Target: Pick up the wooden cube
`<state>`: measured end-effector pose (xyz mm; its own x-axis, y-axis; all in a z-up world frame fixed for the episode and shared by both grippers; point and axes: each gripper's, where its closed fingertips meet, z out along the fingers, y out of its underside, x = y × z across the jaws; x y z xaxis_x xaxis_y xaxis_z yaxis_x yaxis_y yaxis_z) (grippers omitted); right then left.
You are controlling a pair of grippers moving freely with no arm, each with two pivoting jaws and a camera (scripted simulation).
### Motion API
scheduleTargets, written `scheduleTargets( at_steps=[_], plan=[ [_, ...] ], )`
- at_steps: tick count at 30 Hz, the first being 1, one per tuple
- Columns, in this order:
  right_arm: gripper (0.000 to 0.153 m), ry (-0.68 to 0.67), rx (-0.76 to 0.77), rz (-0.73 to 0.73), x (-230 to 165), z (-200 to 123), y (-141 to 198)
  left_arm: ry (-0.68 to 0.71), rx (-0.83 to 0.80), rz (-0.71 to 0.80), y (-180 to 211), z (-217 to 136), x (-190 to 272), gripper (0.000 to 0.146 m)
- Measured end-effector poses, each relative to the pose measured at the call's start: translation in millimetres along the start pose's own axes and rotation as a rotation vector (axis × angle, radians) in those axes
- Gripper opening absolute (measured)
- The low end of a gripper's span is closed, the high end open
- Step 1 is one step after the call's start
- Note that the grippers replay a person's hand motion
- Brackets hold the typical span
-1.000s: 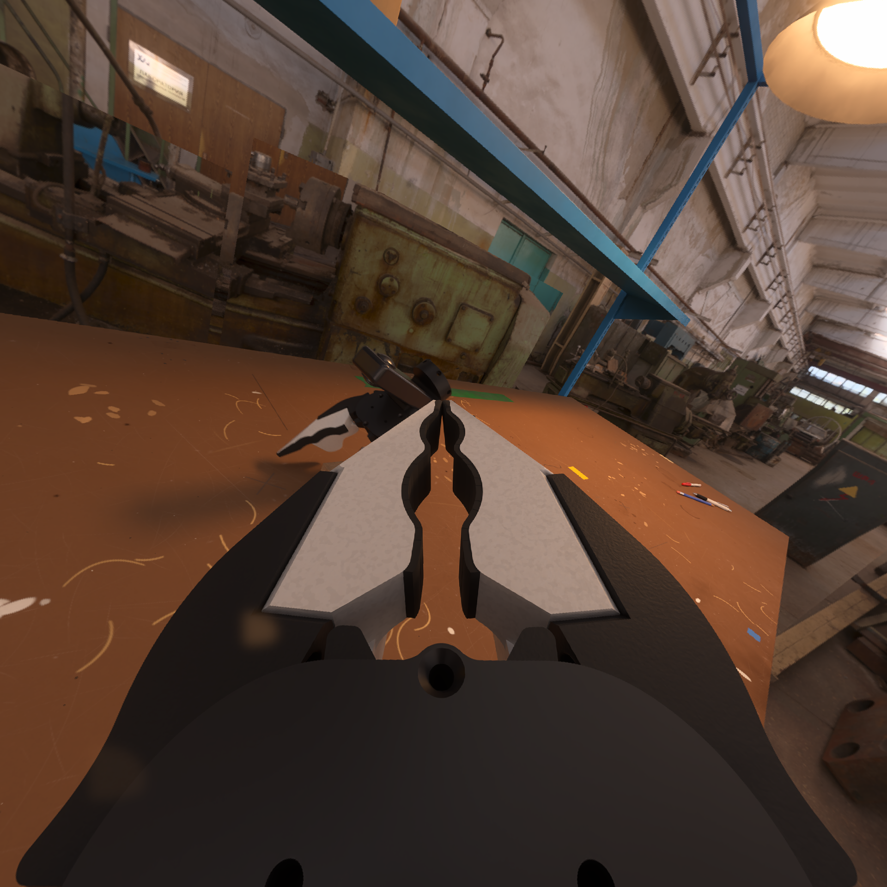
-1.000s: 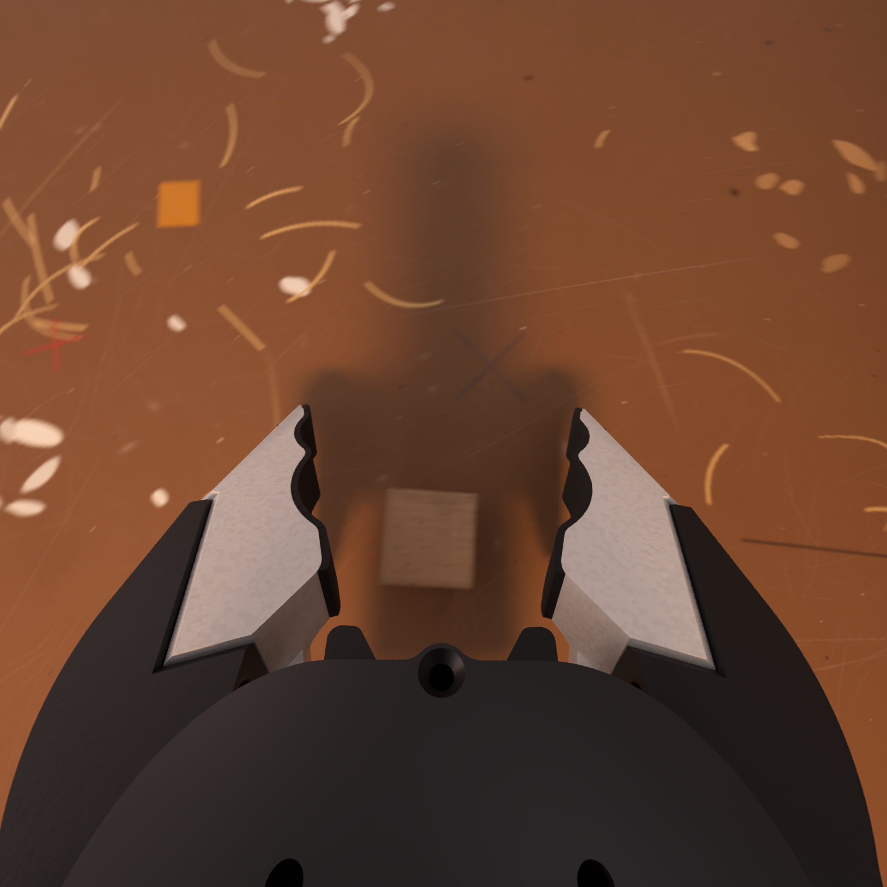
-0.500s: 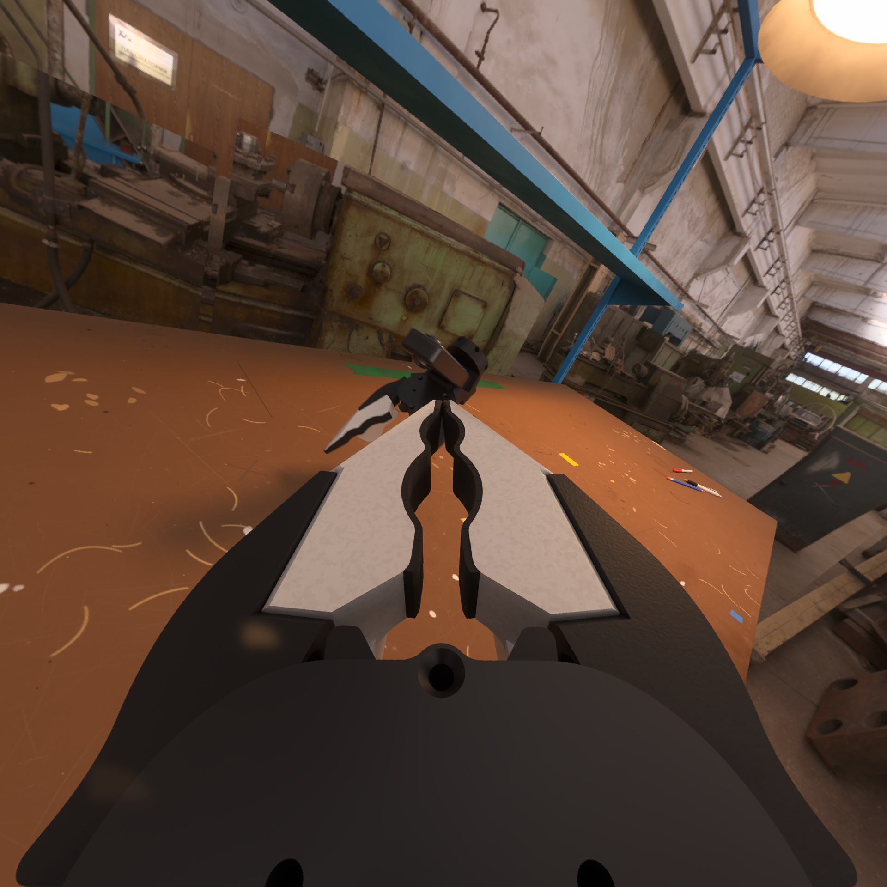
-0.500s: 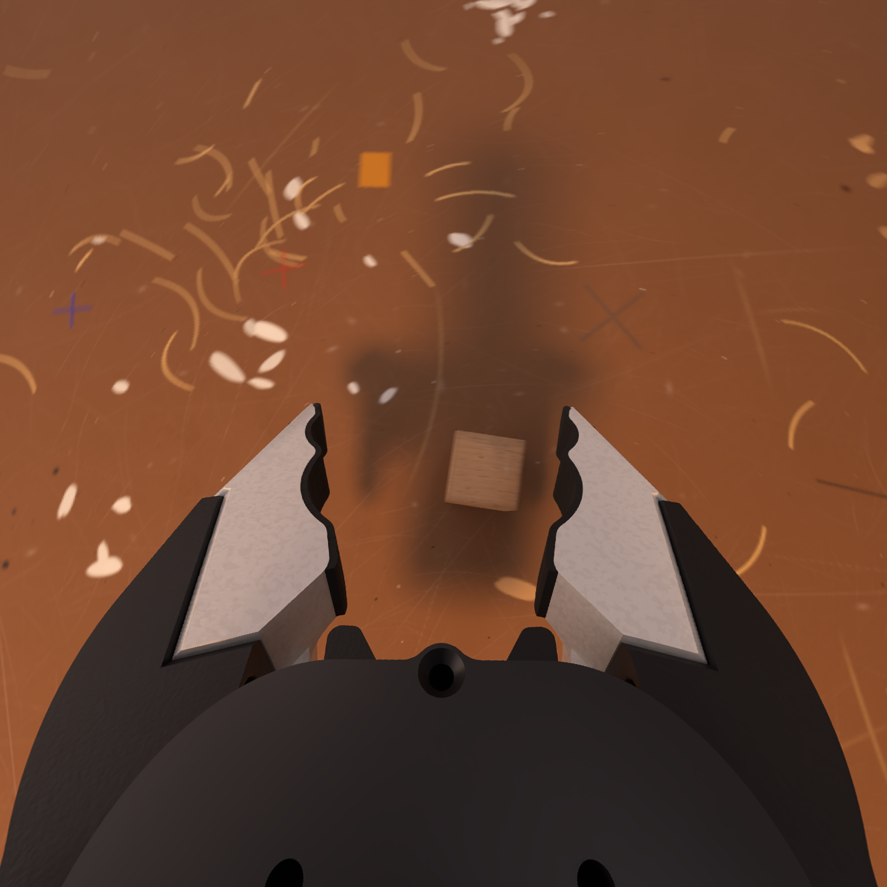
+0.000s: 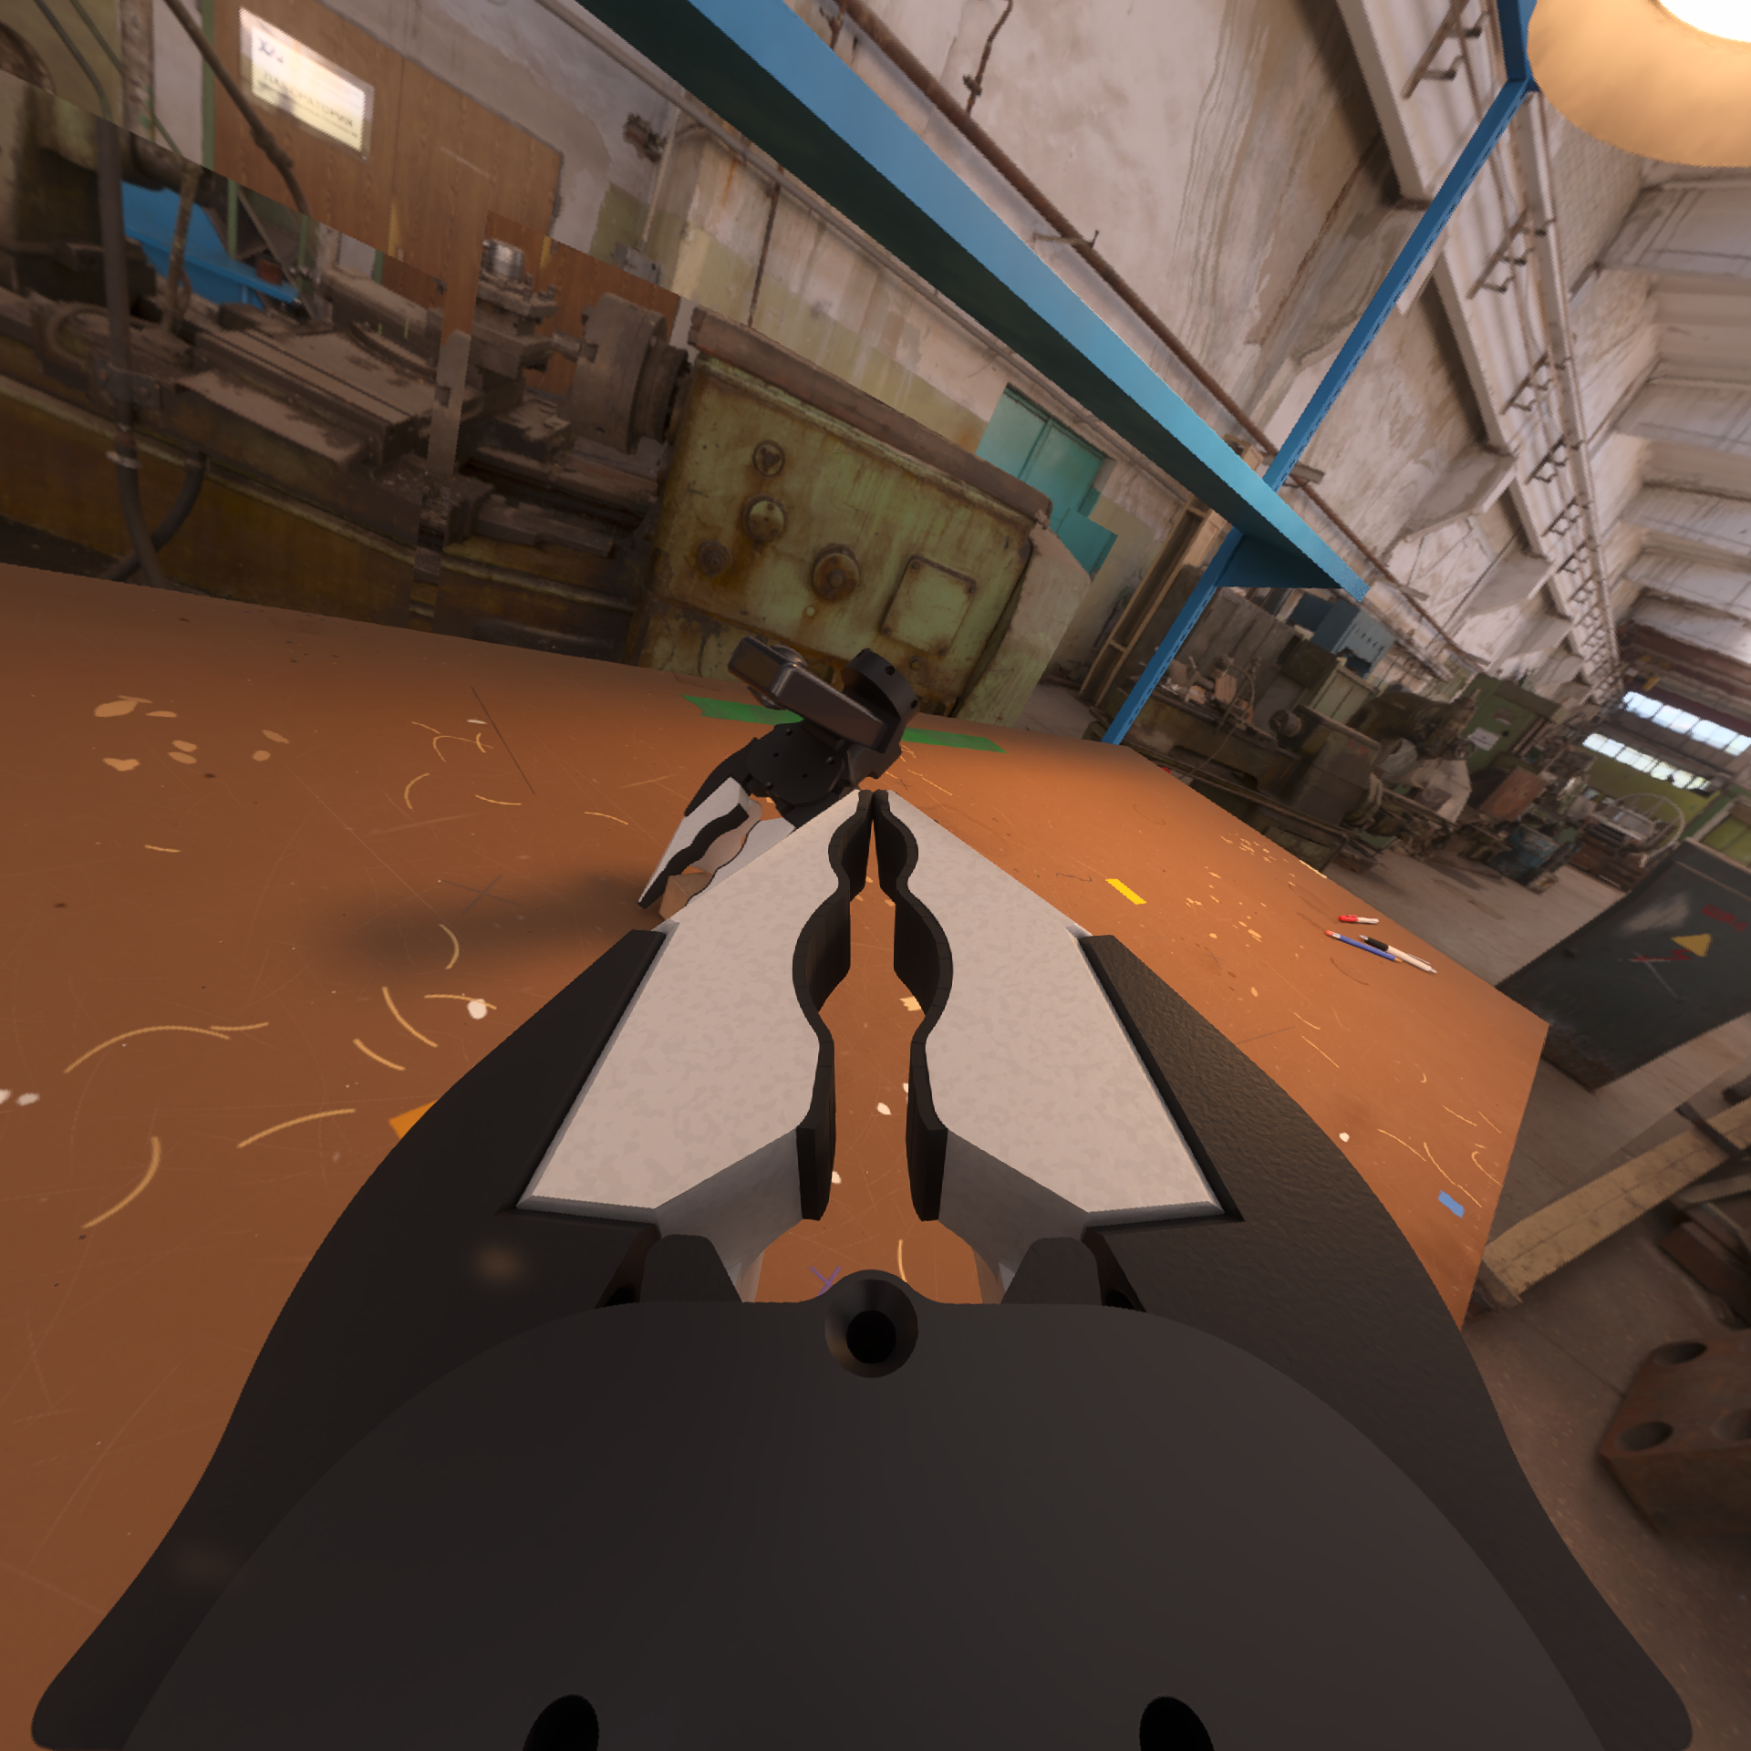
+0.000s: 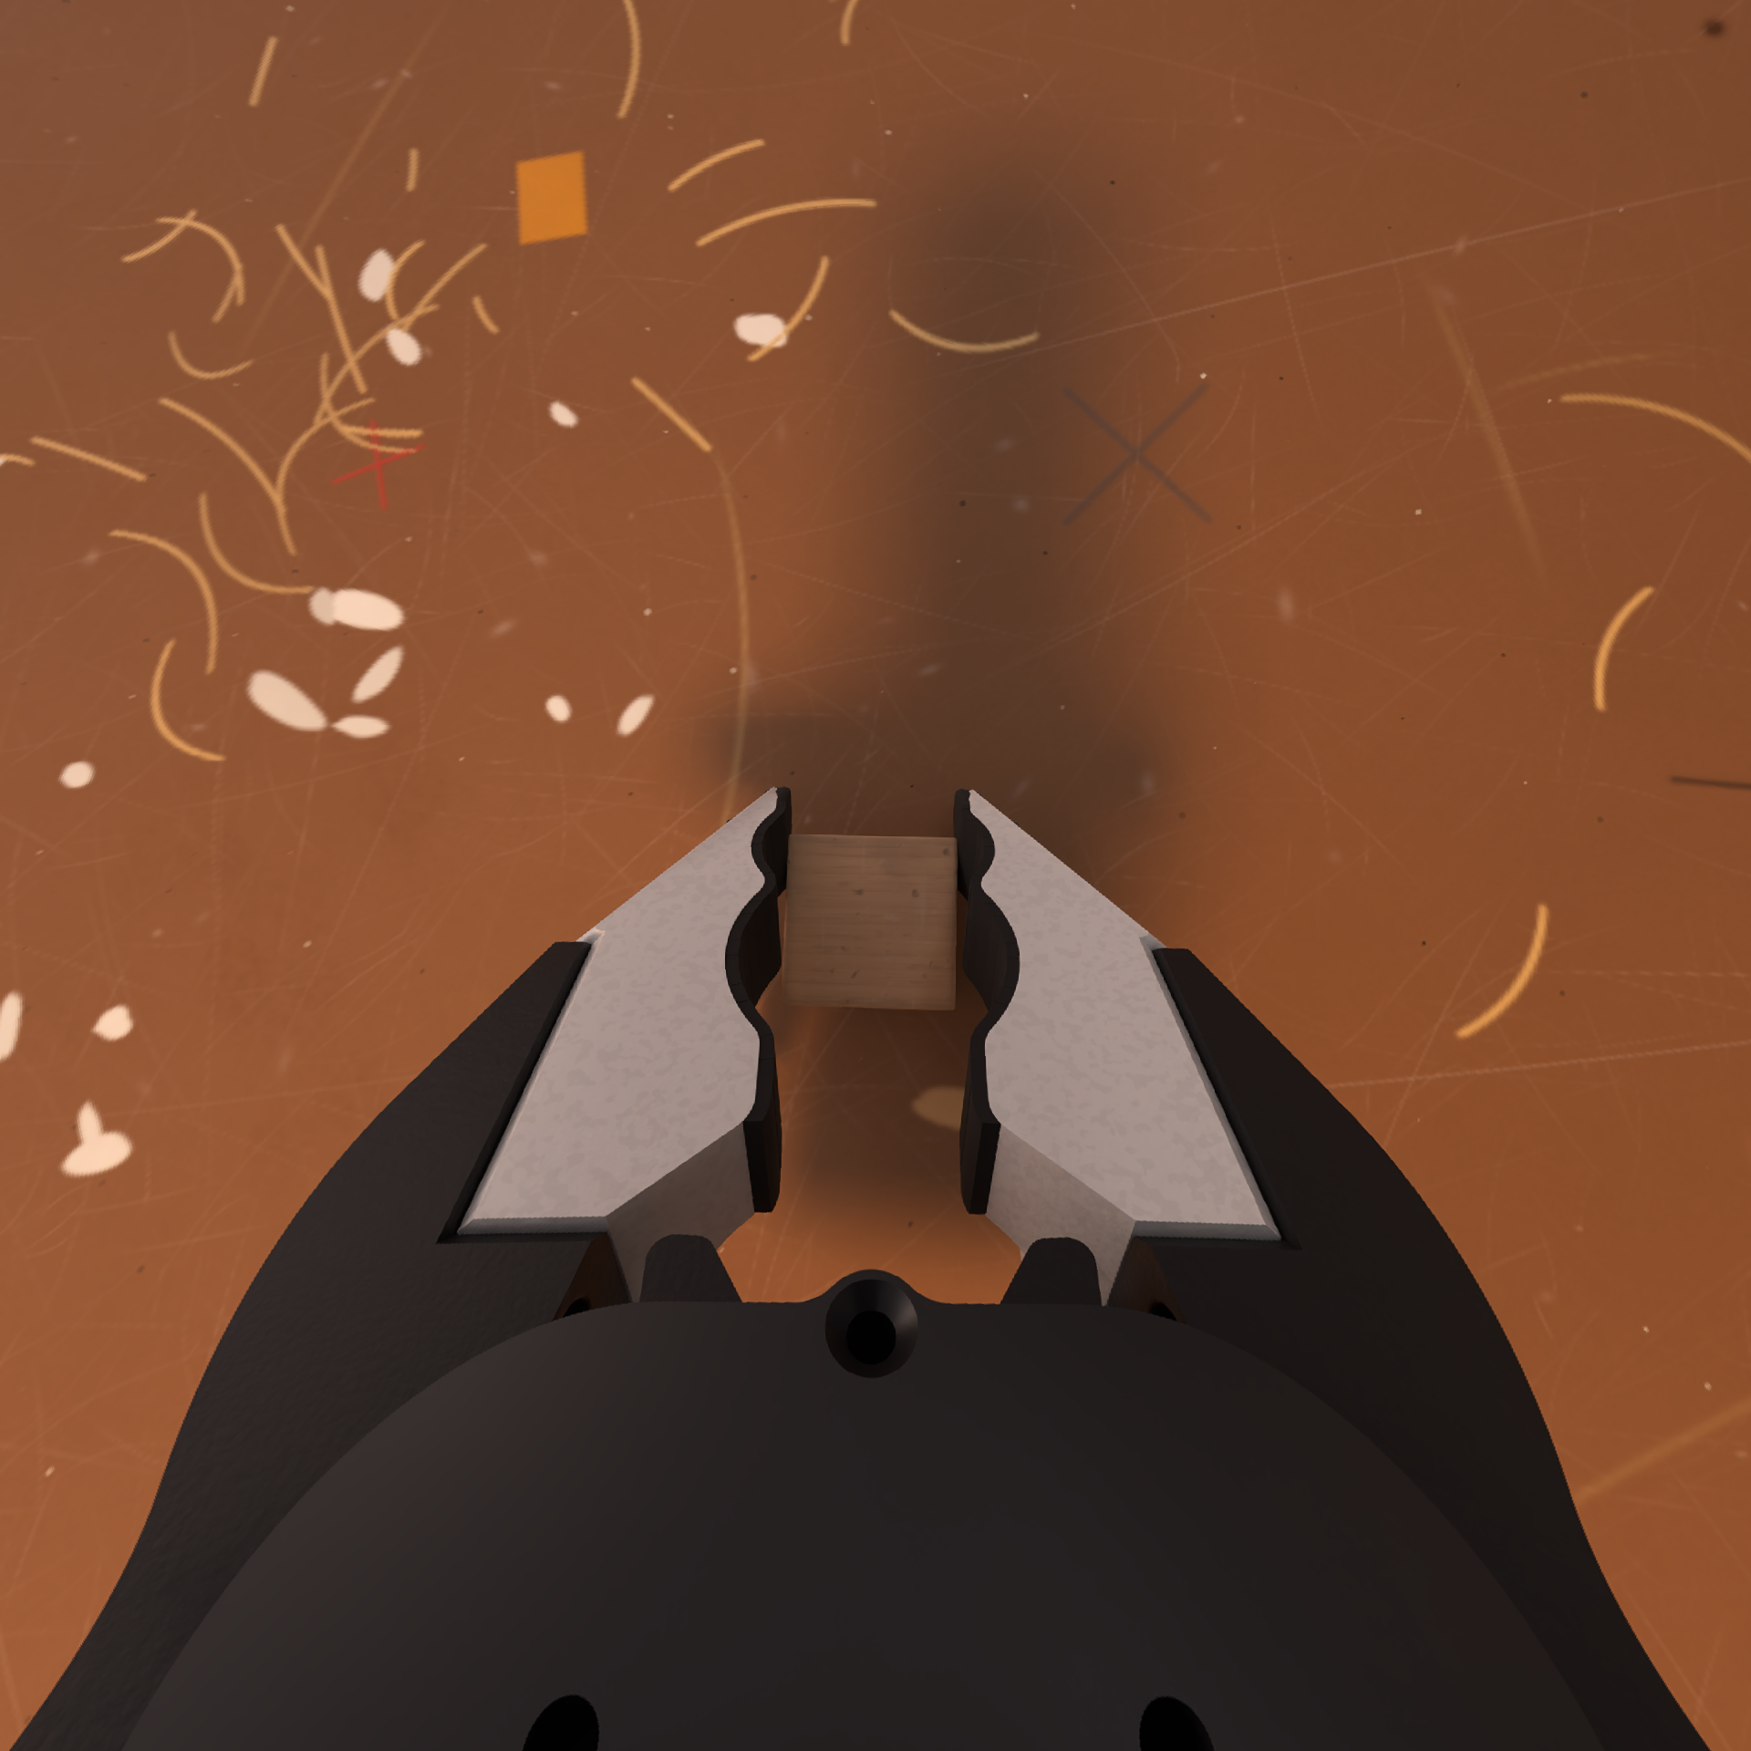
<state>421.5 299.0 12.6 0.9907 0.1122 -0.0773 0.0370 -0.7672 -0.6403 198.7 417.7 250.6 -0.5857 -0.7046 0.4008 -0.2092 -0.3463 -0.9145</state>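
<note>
The wooden cube (image 6: 870,924) is a small pale block between the fingers of my right gripper (image 6: 872,801), which points down at the brown table (image 6: 1326,663). Both black pads touch its sides, so the gripper is shut on it. I cannot tell whether the cube is off the table. In the left wrist view the right gripper (image 5: 668,891) shows just ahead, tilted down to the table, with a bit of the cube (image 5: 690,886) at its tips. My left gripper (image 5: 873,801) is shut and empty, low over the table.
The table has scratches, pale chips and an orange patch (image 6: 551,197). Pens (image 5: 1379,947) lie near its right edge (image 5: 1507,1184), which drops to the floor. Old machinery (image 5: 834,540) stands beyond the far edge.
My right gripper has moved onto the cube and closed its jaws on it; earlier they stood wide open with the cube loose between them. The left wrist view has shifted slightly.
</note>
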Motion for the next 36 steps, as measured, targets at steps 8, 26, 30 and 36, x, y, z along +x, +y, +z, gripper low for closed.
scheduleTargets(
  at_steps=[8, 26, 30, 36],
  plan=[
    [0.034, 0.009, 0.008, -0.068, -25, -41, -6, 0.001, 0.032, 0.011, -10, 4, 8, 0.000],
    [0.034, 0.083, 0.206, 0.011, -70, -163, 12, 0.156, -0.028, -0.080, 69, 186, 41, 0.000],
    [0.034, 0.137, 0.228, 0.105, -59, -182, 32, 0.174, -0.162, -0.086, 105, 230, 45, 0.000],
    [0.034, 0.205, 0.359, 0.213, -49, -221, 54, 0.238, -0.245, -0.069, 128, 265, 65, 0.021]
  ],
)
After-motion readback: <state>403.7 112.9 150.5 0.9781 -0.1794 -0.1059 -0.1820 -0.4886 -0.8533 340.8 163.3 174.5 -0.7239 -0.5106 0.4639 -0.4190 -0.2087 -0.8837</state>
